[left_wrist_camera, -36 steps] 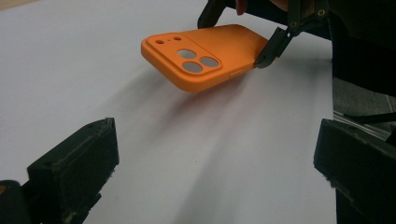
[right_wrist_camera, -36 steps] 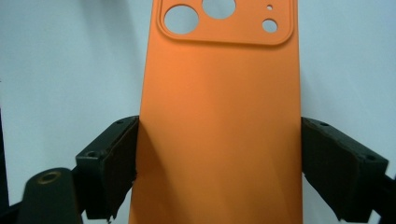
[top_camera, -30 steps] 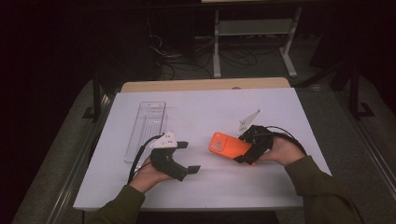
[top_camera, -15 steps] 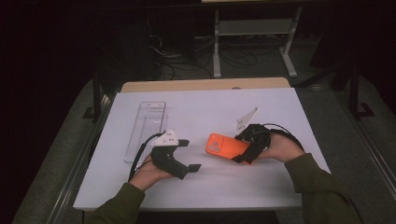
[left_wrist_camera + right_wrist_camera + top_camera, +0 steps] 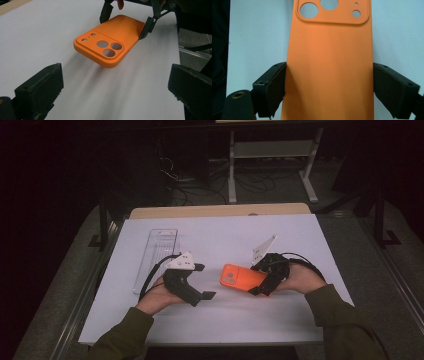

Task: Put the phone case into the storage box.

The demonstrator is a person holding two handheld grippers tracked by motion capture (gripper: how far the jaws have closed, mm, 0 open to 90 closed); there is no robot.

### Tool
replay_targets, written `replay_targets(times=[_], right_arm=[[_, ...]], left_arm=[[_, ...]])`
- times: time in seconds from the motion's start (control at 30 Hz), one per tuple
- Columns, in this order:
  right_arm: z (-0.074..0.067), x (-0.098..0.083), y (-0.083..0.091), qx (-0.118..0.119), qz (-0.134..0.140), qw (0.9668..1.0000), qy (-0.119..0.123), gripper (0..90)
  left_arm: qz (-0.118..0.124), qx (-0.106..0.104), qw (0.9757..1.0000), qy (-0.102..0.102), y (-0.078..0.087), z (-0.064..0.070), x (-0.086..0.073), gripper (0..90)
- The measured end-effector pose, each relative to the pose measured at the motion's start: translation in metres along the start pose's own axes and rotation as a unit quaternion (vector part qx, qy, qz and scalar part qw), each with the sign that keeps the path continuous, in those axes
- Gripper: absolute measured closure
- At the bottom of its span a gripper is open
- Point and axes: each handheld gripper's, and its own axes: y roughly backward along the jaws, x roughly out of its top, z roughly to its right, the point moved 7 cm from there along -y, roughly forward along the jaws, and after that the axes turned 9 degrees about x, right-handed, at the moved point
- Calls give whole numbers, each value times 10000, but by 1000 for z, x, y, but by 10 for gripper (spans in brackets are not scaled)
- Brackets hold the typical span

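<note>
— On the white surface (image 5: pixel 215 320), what is the right hand-held gripper (image 5: pixel 261 281) holding?

— An orange phone case (image 5: pixel 242 277), smooth and matte, a flat rectangle with rounded corners. Its raised camera panel has three round cut-outs and two smaller holes. In the right gripper view the case (image 5: pixel 329 65) runs straight up between the two black jaws, whose pads press on its long edges, so the jaws stand wide but are clamped on it.

— Does the case rest on the surface?

— No. In the left gripper view the case (image 5: pixel 110 40) hangs above the sheet with a soft shadow beneath it, camera end pointing towards 7 o'clock and the gripped end up at 1 o'clock.

— And the left hand-held gripper (image 5: pixel 202 281)?

— Its jaws are spread far apart with nothing between them; the pads look like rough, frayed black foam. From above, the case lies at 3 o'clock from it, close but apart.

— Anything else nearby?

— A clear plastic tray (image 5: pixel 156 255), long and narrow, lies at about 10 o'clock from the left hand. A grey three-cornered plate sits on top of each gripper.

— What differs from a second ago?

— Little. The case has slid slightly towards the left gripper, at 9 o'clock, narrowing the gap; the right grip looks unchanged, and the left jaws are as wide as before.
</note>
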Motion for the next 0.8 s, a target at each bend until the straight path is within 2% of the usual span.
replay_targets(times=[0.13, 0.4, 0.6, 0.7, 0.8], right_arm=[[0, 0, 0, -13, -4, 10000, -3, 148], [0, 0, 1, -30, 14, 10000, -18, 148], [1, 0, 2, -37, 33, 10000, -1, 148], [1, 0, 2, -44, 41, 10000, 3, 148], [1, 0, 3, -47, 48, 10000, -11, 148]], left_arm=[[16, -28, 10000, -30, -1, -3, 6, 0], [-107, -124, 9997, -163, -6, -8, 12, 0], [-153, -243, 9995, -144, -9, -10, 18, 0], [-189, -273, 9991, -281, -10, -13, 20, 0], [-217, -335, 9987, -309, -12, -12, 22, 0]])
